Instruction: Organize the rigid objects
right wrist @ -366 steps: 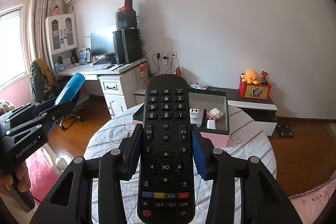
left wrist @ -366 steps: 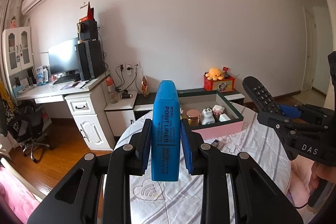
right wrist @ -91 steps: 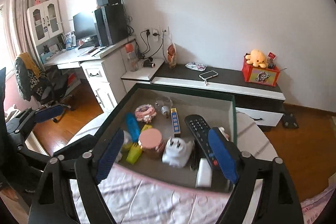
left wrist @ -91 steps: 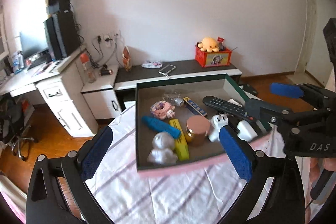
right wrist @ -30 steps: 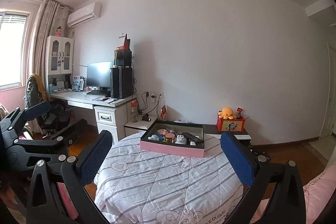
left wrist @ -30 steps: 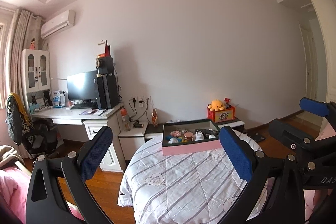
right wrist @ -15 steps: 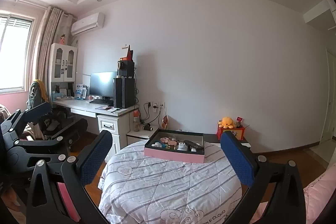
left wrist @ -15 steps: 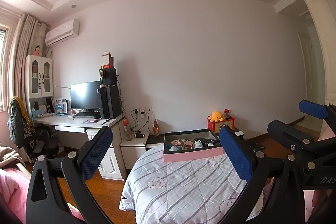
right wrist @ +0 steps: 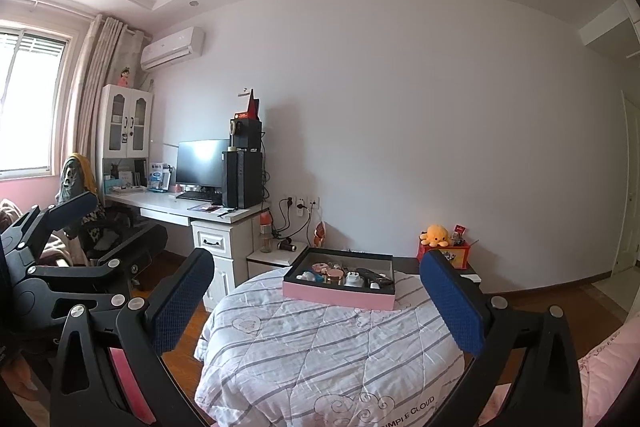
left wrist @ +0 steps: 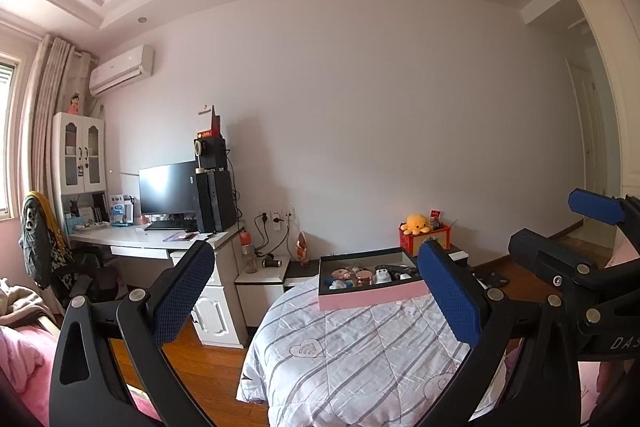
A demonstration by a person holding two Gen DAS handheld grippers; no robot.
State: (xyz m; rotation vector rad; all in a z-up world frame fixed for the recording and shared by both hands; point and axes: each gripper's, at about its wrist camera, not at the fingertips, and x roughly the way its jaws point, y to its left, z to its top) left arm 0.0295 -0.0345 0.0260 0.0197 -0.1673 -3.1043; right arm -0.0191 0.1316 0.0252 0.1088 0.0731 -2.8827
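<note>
A pink box (left wrist: 372, 299) with a dark inside stands at the far edge of the round table (left wrist: 360, 355). It holds several small items, among them a black remote (right wrist: 370, 274), a white plug (right wrist: 353, 279) and a copper-lidded jar (left wrist: 363, 277). My left gripper (left wrist: 316, 291) is open and empty, held well back from the table. My right gripper (right wrist: 320, 299) is open and empty, also far back; the box shows in its view (right wrist: 338, 293). The right gripper also shows at the right edge of the left view (left wrist: 580, 267).
A striped quilted cloth (right wrist: 320, 355) covers the table. A white desk (right wrist: 192, 215) with monitor and speakers stands at the left, with a chair (right wrist: 100, 227). A low dark cabinet behind the table carries an orange plush toy (right wrist: 436, 235).
Both grippers have pulled further back and up from the table over the last second, so the box looks smaller. Earlier they let go of the blue marker and the remote in the box.
</note>
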